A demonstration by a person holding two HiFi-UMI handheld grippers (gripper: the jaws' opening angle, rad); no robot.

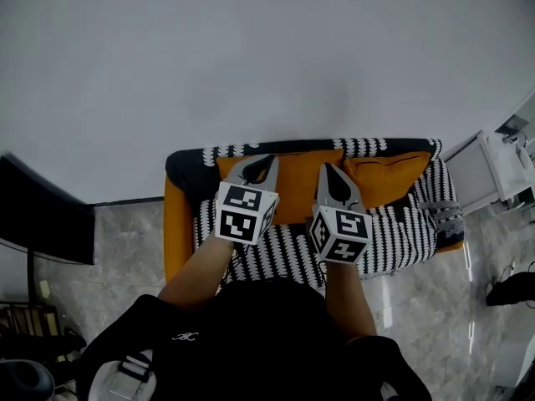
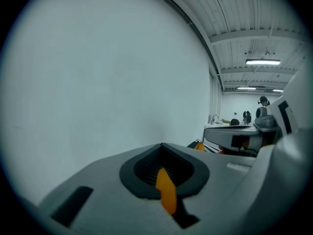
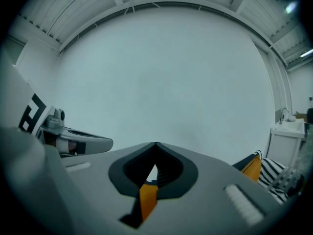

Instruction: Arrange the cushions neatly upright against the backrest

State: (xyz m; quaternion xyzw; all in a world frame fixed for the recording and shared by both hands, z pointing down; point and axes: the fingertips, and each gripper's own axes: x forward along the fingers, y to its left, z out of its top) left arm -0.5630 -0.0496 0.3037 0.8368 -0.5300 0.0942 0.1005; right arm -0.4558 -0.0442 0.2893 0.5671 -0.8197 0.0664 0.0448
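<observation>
1. Left gripper (image 1: 261, 167) and right gripper (image 1: 333, 178) (both mid-frame): fingers clenched shut, gripping nothing.
2. Centre cushion (image 1: 294, 189) shows between them, right cushion (image 1: 386, 178) beside it, both against the sofa (image 1: 401, 234) backrest.

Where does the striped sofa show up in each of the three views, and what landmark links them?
Head view: the striped sofa fills the lower centre, just below the wall.
Left gripper view: only a small sliver, right of centre and low down.
Right gripper view: a corner at the lower right edge.
Shared landmark: the plain white wall behind the sofa, which fills most of both gripper views.
</observation>
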